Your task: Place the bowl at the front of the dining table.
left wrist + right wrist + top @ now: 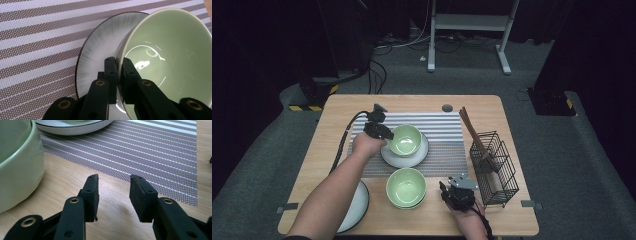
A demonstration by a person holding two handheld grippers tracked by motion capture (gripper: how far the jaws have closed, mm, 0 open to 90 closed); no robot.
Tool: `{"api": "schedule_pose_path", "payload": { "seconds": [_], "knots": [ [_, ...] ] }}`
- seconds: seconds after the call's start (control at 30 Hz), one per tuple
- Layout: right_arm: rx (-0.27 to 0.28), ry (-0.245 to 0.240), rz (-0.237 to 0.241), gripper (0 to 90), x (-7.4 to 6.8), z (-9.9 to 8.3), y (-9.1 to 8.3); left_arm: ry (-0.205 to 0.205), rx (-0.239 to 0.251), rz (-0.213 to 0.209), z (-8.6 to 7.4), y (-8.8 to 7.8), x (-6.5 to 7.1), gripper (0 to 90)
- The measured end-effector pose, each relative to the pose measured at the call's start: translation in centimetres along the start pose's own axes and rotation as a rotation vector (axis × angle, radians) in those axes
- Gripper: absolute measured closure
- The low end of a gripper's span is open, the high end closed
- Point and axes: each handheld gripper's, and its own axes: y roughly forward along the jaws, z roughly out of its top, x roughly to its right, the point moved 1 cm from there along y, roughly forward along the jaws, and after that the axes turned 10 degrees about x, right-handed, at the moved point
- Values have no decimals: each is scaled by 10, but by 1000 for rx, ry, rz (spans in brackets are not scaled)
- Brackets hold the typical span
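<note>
A pale green bowl (406, 139) rests tilted on a white plate (418, 156) on the striped placemat (447, 127). My left gripper (384, 134) is shut on that bowl's left rim; in the left gripper view its jaws pinch the rim of the green bowl (172, 57) above the white plate (100, 50). A second green bowl (406, 187) sits near the front edge. My right gripper (447, 192) hovers open just right of it, nothing between its jaws; in the right gripper view my right gripper (113, 192) stands over bare wood beside that second bowl (18, 167).
A black wire basket (494, 167) with chopsticks (472, 130) stands at the table's right. Another white plate (357, 205) lies front left under the left forearm. A plate edge (72, 127) and the placemat (155, 152) lie ahead of the right gripper.
</note>
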Motion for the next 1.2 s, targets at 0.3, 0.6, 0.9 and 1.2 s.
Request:
{"api": "schedule_pose_path", "payload": {
  "seconds": [0.3,0.6,0.9,1.2],
  "knots": [
    [-1,-2,1,589,0,0,0,-2,6,4,0,2,1,844],
    [-2,0,1,589,0,0,0,-4,7,13,-1,3,-1,843],
    [0,-10,3,589,0,0,0,4,15,21,-3,2,0,841],
    [-3,-6,2,588,-1,0,0,19,7,8,-6,5,1,796]
  ]
}}
